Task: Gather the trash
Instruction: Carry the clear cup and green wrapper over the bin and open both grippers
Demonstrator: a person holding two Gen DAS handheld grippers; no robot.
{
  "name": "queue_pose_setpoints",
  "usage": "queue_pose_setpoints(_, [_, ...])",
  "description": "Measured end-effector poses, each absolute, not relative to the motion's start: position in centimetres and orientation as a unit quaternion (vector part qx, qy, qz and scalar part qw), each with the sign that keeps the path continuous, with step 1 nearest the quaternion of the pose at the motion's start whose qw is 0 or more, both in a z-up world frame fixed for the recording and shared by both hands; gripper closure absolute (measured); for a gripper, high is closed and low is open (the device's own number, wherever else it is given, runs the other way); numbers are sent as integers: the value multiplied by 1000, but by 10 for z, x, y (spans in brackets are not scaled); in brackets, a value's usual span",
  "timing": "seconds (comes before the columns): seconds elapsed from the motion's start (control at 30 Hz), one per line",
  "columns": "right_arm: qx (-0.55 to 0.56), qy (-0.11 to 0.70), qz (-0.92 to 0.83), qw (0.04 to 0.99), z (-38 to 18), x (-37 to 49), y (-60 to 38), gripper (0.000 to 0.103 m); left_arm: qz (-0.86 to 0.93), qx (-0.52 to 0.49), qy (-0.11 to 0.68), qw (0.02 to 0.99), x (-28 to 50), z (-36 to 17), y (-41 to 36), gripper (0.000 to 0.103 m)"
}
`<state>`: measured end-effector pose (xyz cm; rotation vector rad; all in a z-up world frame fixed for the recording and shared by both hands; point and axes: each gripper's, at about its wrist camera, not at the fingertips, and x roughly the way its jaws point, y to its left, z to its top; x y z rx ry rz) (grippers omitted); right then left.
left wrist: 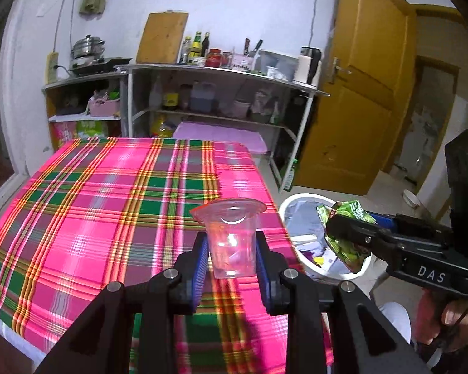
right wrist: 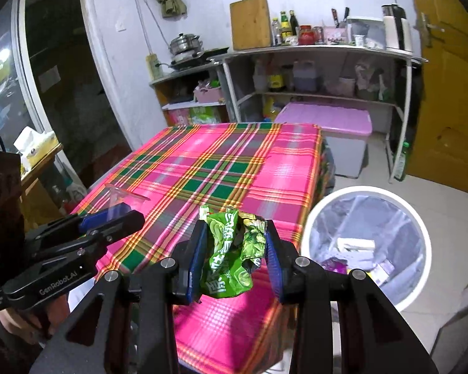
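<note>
Two light pieces held: our left gripper [left wrist: 231,260] pinches the flimsy plastic cup [left wrist: 231,237] at mid-wall above the tabletop's [left wrist: 93,202] right edge; our right gripper [right wrist: 235,261] clamps the crinkly green wrapper [right wrist: 234,252] beside the bin [right wrist: 315,218].

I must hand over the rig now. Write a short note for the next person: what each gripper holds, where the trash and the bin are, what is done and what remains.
Left gripper: shut on the clear plastic cup, held upright above the plaid tablecloth.
Right gripper: shut on the crumpled green wrapper, near the table's right edge.
White bin: on the floor right of the table, lined with a bag, some trash already inside.
Done: both pieces picked up; no other trash shows on the cloth.
Left: carry the wrapper and the cup over the bin and release them.
</note>
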<state>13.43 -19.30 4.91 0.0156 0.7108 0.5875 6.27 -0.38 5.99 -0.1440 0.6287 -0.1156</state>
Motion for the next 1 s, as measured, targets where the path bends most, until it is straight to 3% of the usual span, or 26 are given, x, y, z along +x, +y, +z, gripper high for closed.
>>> queue_pose_setpoints(1.0, [51, 355, 204, 911, 24, 165, -288, 66, -141, -24, 344, 928, 120, 39, -100, 74])
